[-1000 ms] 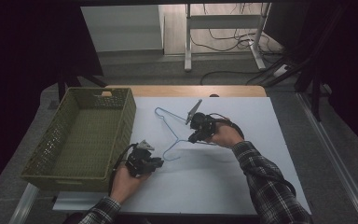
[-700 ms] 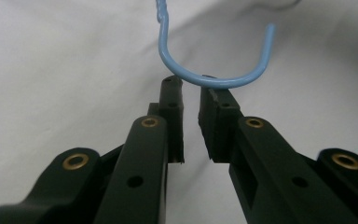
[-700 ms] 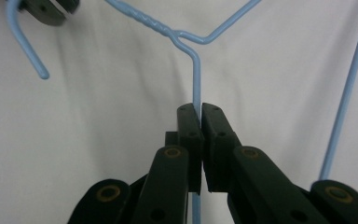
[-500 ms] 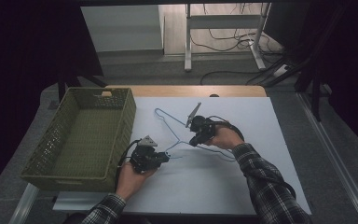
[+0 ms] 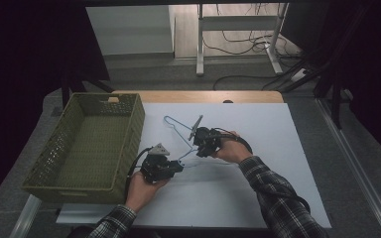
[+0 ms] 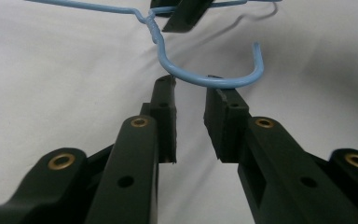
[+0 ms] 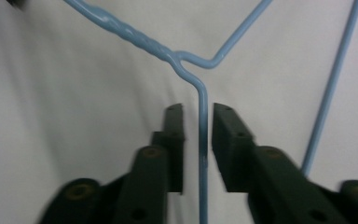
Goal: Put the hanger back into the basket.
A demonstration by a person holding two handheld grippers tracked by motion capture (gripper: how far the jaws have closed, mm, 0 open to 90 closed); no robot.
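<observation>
A blue wire hanger point(image 5: 177, 128) lies on the white table point(image 5: 263, 134). My left gripper point(image 5: 179, 166) points right at the hanger's hook point(image 6: 214, 82). The hook curves across the tips of that gripper point(image 6: 189, 91), whose jaws stand apart and have just been opening, with no pad pressing on the wire. My right gripper point(image 5: 197, 150) straddles the hanger near its twisted neck point(image 7: 140, 35). One straight wire point(image 7: 203, 140) runs between the jaws of my right gripper point(image 7: 199, 112) with a thin gap on each side; these jaws have also just been opening.
An olive woven basket point(image 5: 138, 124) stands at the table's left with nothing in it. A wooden strip point(image 5: 198, 96) runs along the far edge. Bare white surface stretches to the right and toward the near edge.
My right gripper has come slightly lower and toward the near-left with the hanger. My left gripper has edged right toward the hook.
</observation>
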